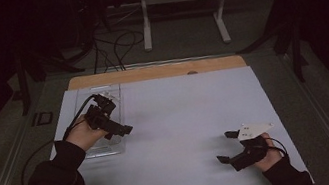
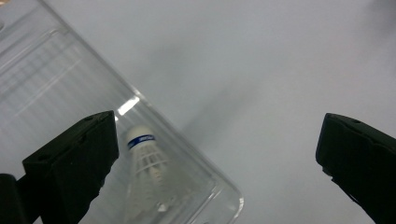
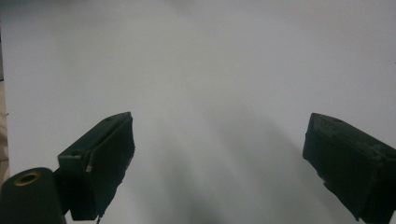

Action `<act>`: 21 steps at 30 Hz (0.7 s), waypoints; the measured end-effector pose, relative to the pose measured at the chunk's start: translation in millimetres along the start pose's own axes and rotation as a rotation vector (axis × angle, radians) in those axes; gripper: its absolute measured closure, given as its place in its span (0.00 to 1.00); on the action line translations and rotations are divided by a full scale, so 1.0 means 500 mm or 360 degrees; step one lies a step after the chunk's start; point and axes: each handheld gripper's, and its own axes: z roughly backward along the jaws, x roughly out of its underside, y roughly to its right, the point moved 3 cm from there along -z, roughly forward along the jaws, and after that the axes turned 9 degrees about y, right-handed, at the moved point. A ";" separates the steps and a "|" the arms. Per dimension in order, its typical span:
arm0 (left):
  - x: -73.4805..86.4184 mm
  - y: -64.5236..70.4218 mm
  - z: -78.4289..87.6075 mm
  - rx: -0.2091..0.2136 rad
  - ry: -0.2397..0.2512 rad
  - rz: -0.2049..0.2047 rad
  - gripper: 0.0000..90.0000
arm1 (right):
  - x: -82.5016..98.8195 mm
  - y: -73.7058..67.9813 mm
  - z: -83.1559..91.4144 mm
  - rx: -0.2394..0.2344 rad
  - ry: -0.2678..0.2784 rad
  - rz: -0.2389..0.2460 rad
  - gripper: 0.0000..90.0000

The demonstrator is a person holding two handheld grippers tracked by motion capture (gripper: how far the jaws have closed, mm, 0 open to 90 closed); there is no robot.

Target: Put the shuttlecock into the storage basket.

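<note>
The left gripper (image 1: 116, 122) hovers with jaws wide apart over the near right corner of a clear plastic box (image 2: 56, 79) at the table's left. A white shuttlecock (image 2: 145, 156) lies inside it. The right gripper (image 1: 228, 146), jaws also spread, rests near right on the white tabletop (image 1: 181, 115).

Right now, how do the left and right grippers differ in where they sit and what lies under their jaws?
The left gripper hovers over the clear plastic box that holds a shuttlecock; the right gripper sits over bare white table cover. The left is at the table's left side, the right near its front right corner. Both stand open, holding nothing.
</note>
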 end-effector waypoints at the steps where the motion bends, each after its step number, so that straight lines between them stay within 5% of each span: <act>1: -0.001 0.004 -0.001 0.0008 0.0004 -0.0011 0.00 | 0.000 0.000 0.000 0.0000 -0.0001 0.0001 0.10; 21: -0.025 0.108 -0.003 0.0210 0.0173 -0.0220 0.00 | 0.001 -0.005 0.003 0.0001 0.0006 0.0000 0.10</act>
